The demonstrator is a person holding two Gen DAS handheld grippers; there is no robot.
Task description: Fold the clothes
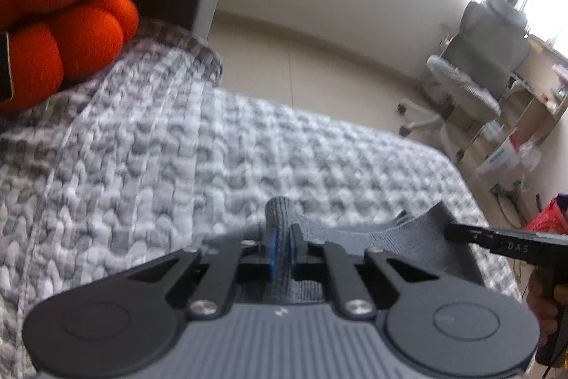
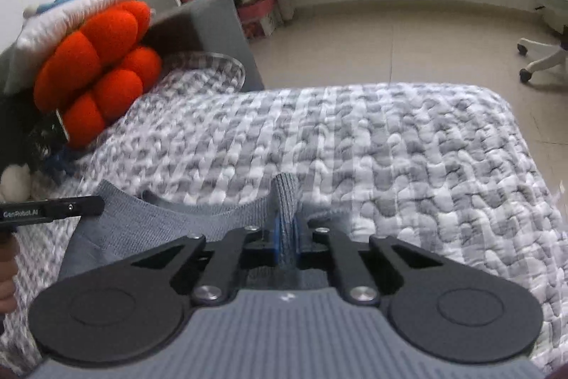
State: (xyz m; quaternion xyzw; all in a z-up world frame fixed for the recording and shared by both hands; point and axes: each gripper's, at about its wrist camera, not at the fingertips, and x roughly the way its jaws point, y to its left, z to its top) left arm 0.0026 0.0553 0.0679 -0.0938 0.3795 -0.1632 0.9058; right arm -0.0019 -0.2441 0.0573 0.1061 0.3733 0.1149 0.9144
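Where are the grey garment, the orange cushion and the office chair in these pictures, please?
garment (image 2: 149, 222), right wrist view, on its ribbed edge.
cushion (image 2: 96, 73), right wrist view, on a middle lobe.
chair (image 1: 461, 84), left wrist view, on its seat.

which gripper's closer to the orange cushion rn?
Left. The left gripper, shut on the grey garment, has the orange cushion looming just ahead on its left. The right gripper pinches the garment's other side, farther from it.
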